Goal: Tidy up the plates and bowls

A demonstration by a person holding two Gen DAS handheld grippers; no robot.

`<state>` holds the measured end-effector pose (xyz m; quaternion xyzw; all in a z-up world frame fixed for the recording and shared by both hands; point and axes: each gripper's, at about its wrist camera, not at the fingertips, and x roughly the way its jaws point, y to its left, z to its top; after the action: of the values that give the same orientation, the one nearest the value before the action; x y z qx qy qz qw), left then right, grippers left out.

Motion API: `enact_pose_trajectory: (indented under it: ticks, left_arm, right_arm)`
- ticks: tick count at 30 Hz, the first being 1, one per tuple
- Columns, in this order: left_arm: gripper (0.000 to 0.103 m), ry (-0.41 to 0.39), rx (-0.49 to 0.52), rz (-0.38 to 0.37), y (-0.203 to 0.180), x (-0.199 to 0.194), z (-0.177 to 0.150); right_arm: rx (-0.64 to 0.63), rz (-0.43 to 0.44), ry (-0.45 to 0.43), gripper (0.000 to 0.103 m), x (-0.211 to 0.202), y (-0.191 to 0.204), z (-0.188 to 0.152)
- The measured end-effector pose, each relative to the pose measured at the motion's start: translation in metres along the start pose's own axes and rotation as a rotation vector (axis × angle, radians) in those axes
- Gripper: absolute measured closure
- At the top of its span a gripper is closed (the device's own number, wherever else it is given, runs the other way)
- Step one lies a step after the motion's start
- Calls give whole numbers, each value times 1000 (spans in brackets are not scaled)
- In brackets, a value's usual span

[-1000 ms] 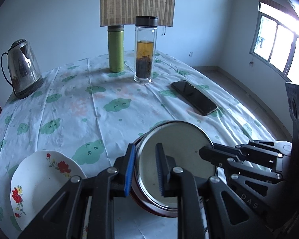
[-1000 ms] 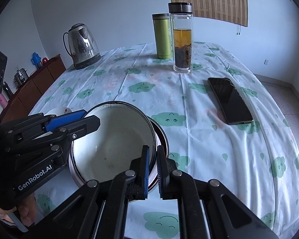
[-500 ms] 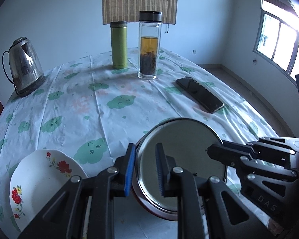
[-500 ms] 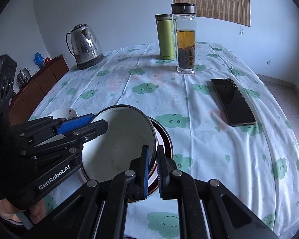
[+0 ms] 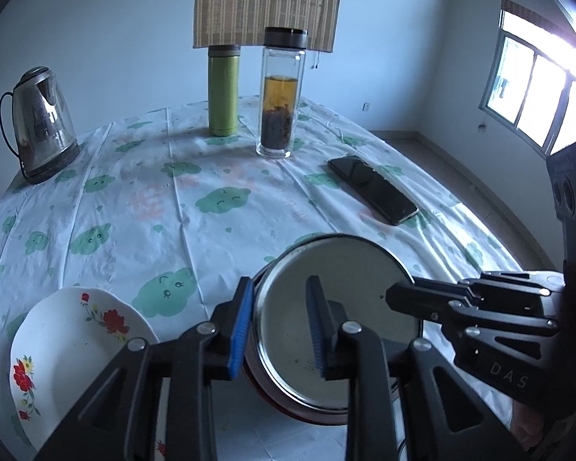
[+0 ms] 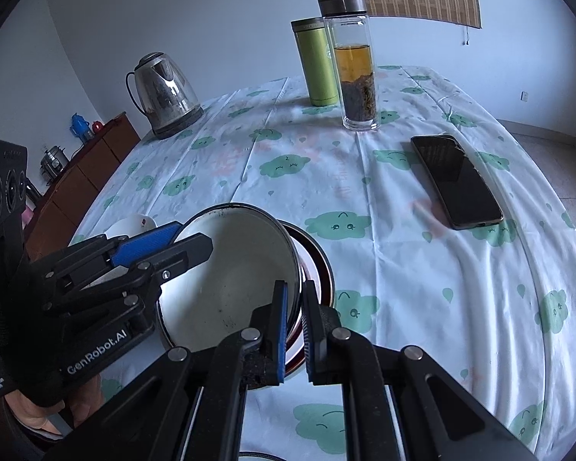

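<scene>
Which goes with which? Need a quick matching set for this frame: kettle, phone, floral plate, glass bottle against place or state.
Things:
1. kettle
2. phone
3. floral plate
4. glass bottle

Place or state:
A. lies flat, screen dark, on the window side of the table
B. stands beside the green flask, holding amber tea and dark leaves
C. at the near edge, to the left of the enamel bowl in the left wrist view
D. at the far edge of the table, away from the window

Pairs: 1-D, 2-A, 3-C, 4-B
</scene>
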<state>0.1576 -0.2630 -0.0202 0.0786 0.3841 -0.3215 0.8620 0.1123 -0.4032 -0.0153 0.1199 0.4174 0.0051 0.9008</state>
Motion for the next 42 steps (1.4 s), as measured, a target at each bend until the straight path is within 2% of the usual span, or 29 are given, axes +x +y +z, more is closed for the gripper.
enact_pose_trajectory:
  ticks: [4, 6, 8, 12, 17, 18, 20, 22, 25, 27, 30, 42]
  left_arm:
    - [79, -31, -13, -27, 2, -11, 2]
    - [79, -37, 0, -28, -1, -13, 2]
    - [73, -20, 17, -15, -5, -9, 0]
    - [72, 7, 26, 12, -5, 1, -2]
    - [71, 15, 0, -14, 0, 4, -3]
    - [70, 14, -1, -16, 0, 4, -3]
    - [64, 10, -7, -35, 1, 4, -3]
    - [59, 4, -8, -49, 0, 2, -4]
    - [58, -15, 1, -32, -2, -2, -3]
    - [57, -20, -16, -56, 2, -5, -2]
    - [52, -16, -11, -39, 3, -4, -3]
    - [47, 49, -4, -11, 1, 12, -13]
  right_arm:
    - [37, 47, 21, 94, 1, -7, 2]
    - [33, 43, 21, 94, -1, -6, 3]
    - [28, 41, 27, 94, -1, -6, 4]
    - [19, 37, 46, 94, 4, -6, 5]
    - [-3, 27, 27, 91, 2, -2, 2]
    - [-2, 29, 24, 89, 2, -3, 2]
    - [9, 47, 12, 85, 1, -4, -1]
    - [7, 46, 3, 75, 0, -4, -3]
    - [-11, 16, -6, 63, -1, 0, -5]
    - [-4, 18, -16, 58, -3, -2, -4]
    - [0, 11, -24, 51, -4, -4, -4]
    - [17, -4, 5, 50, 7, -9, -20]
